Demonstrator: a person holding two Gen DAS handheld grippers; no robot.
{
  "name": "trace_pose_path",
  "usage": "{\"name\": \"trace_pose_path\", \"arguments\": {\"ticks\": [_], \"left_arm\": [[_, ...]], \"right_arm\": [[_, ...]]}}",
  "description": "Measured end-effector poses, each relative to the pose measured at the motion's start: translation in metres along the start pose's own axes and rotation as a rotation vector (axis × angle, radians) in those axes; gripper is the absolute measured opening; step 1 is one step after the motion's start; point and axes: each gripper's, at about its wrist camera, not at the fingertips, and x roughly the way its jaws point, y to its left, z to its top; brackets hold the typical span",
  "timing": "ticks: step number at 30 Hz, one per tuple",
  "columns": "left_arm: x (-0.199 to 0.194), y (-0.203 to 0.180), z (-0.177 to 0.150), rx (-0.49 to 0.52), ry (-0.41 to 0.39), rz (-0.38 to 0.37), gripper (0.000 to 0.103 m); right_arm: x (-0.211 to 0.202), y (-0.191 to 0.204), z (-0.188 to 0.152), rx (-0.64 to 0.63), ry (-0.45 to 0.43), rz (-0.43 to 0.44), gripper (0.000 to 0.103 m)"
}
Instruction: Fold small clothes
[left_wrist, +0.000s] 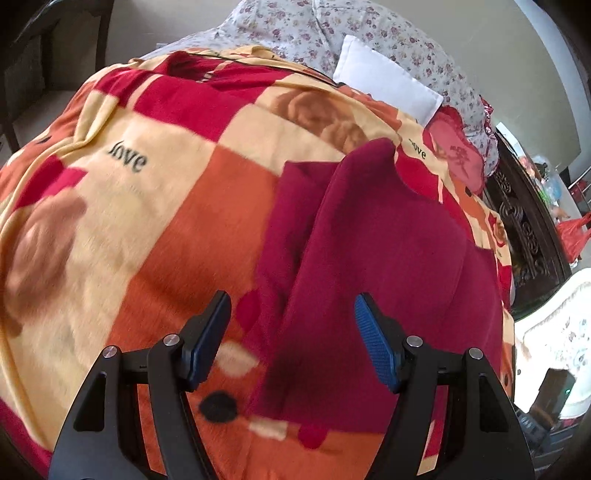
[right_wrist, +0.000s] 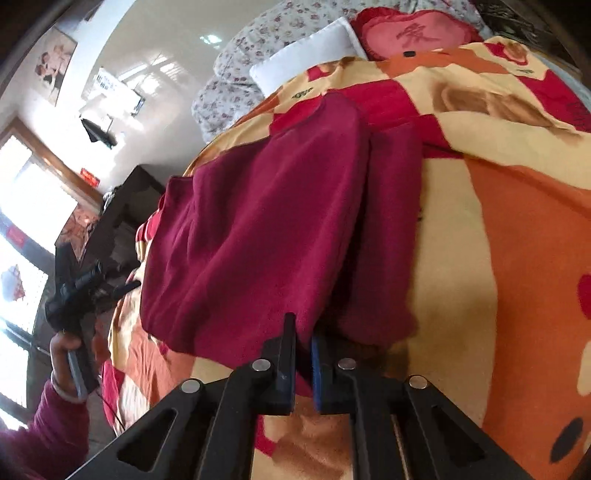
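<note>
Roughly centred in the left wrist view, the left gripper (left_wrist: 291, 325) hangs with jaws wide apart and nothing between them, poised above the near edge of the maroon garment (left_wrist: 369, 240), likely lining up a pinch on its folded flap. Garment lies on the patterned blanket (left_wrist: 166, 206); white pillow (left_wrist: 384, 79) and red heart cushion (left_wrist: 456, 147) sit well beyond, no obstruction. Right wrist view: right gripper (right_wrist: 303, 343) narrowed to a slit, garment's near hem pinched between the pads, apparently to carry a fold across. Garment already doubled, one layer over another. Person's left hand (right_wrist: 66, 354) with its tool sits off the bed edge, near dark furniture (right_wrist: 125, 221).
</note>
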Motion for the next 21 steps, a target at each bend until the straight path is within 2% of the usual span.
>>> {"name": "trace_pose_path", "arguments": {"ticks": [3,7,11,13,15,18,21], "left_arm": [[-0.006,0.002,-0.009,0.020,0.000,0.014,0.069],[-0.008,-0.001,-0.021,0.041,0.001,0.011,0.069],[-0.007,-0.004,-0.029,0.070,0.010,0.021,0.069],[-0.007,-0.005,-0.032,0.086,0.006,0.023,0.069],[-0.007,-0.004,-0.035,0.091,0.002,0.026,0.069],[-0.004,-0.005,-0.036,0.093,-0.003,0.038,0.069],[0.000,-0.006,-0.038,0.091,-0.001,0.061,0.069]], "right_arm": [[-0.016,0.003,-0.004,-0.048,0.007,-0.078,0.006],[0.000,-0.011,-0.015,-0.026,0.076,-0.133,0.005],[-0.015,-0.007,-0.008,0.016,0.053,-0.106,0.005],[-0.030,0.004,-0.001,-0.019,0.011,-0.171,0.008],[-0.045,0.016,0.001,-0.061,-0.039,-0.200,0.008],[-0.048,0.032,0.015,-0.072,-0.069,-0.146,0.008],[-0.021,0.058,0.032,-0.119,-0.053,-0.087,0.009]]}}
